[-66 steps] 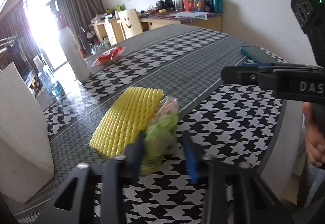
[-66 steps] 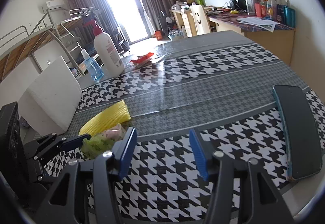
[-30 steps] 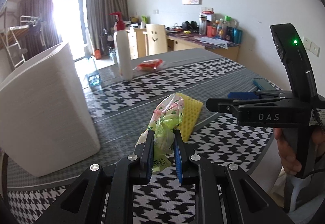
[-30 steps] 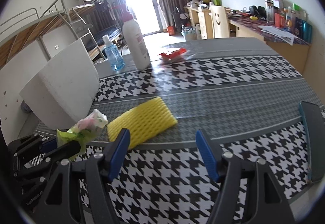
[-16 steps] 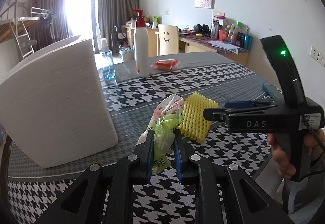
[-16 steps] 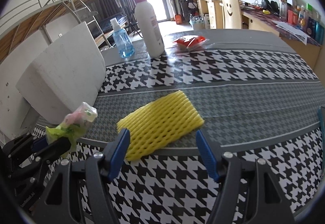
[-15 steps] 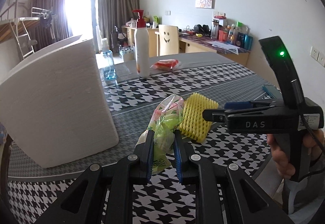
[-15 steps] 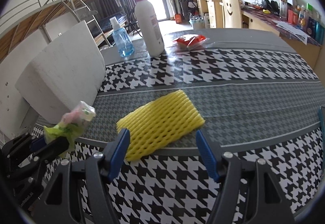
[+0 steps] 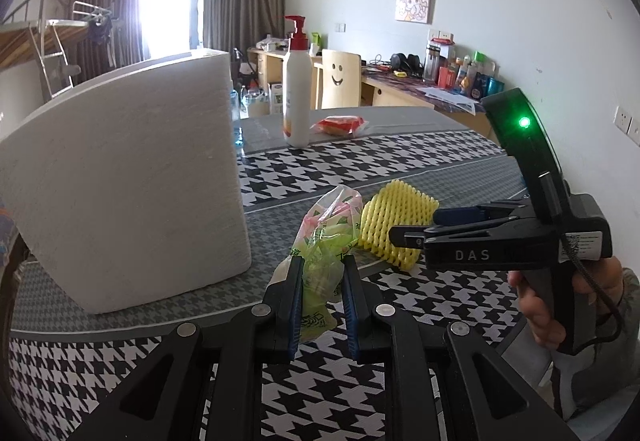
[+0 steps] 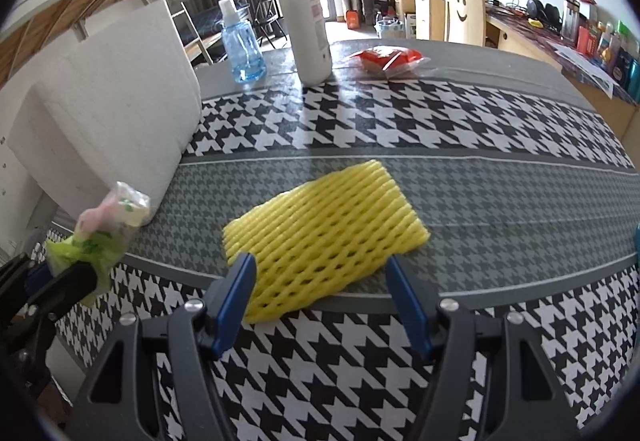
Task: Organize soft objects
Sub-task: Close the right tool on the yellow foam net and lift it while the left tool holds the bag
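Left tongs (image 9: 320, 297) pinched on green tissue pack (image 9: 324, 241), lifted clear of desk (image 9: 400, 157), likely for moving. Right tongs (image 10: 320, 301) wide open, empty, straddling near edge of yellow foam net (image 10: 324, 233) lying flat mid-desk, probably next grab. White foam block (image 9: 120, 181) stands left; lotion bottle (image 10: 304, 13) far.

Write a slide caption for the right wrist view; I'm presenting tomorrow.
Open right gripper poised over yellow foam mesh sleeve on houndstooth tablecloth.
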`<state>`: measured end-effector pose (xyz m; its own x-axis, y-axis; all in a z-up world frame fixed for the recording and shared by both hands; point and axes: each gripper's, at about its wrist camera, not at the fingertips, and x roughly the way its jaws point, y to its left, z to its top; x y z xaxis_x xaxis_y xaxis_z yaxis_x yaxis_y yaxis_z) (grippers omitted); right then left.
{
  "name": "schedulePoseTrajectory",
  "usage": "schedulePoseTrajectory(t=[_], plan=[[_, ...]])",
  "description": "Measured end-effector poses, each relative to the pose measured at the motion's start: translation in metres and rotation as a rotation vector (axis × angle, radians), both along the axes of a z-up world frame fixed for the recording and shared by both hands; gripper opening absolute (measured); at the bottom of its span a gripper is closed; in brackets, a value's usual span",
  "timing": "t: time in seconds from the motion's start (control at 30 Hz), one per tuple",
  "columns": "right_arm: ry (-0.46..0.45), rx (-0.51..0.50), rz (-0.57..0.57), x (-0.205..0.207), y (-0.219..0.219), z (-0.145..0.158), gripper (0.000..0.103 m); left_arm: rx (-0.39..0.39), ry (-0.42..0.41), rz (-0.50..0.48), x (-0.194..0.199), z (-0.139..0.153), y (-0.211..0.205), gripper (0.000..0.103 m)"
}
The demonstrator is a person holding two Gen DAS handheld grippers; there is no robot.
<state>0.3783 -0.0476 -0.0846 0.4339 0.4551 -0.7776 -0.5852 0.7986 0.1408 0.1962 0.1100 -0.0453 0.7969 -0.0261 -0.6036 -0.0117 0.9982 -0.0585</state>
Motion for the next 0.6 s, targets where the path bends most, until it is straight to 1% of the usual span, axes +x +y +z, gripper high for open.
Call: schedulePoseTrajectory(t=[0.17, 0.4, 0.43, 0.47, 0.5, 0.57, 0.6], plan=[[-0.015, -0.053, 0.002, -0.002, 0.009, -0.004, 0.071, -0.022, -0.005, 0.011, -0.003, -0.001, 0.007, 0.019], [-0.031, -0.083, -0.001, -0.004, 0.016, -0.006, 0.071, -0.044, -0.014, 0.013, -0.007, -0.002, 0.012, 0.019], [-0.033, -0.084, 0.0, -0.004, 0.016, -0.006, 0.068, -0.046, -0.016, 0.015, -0.009, -0.002, 0.015, 0.019], [-0.031, -0.079, 0.008, -0.005, 0.017, -0.005, 0.058, -0.046, -0.018, 0.016, -0.01, -0.001, 0.017, 0.019], [-0.022, -0.068, 0.026, -0.007, 0.018, -0.004, 0.052, -0.045, -0.02, 0.015, -0.012, -0.001, 0.017, 0.019], [0.014, -0.037, 0.057, -0.01, 0.02, -0.004, 0.024, -0.042, -0.027, 0.013, -0.013, 0.001, 0.017, 0.019], [0.023, -0.028, 0.06, -0.011, 0.022, -0.003, 0.02, -0.04, -0.03, 0.012, -0.015, 0.002, 0.017, 0.019]])
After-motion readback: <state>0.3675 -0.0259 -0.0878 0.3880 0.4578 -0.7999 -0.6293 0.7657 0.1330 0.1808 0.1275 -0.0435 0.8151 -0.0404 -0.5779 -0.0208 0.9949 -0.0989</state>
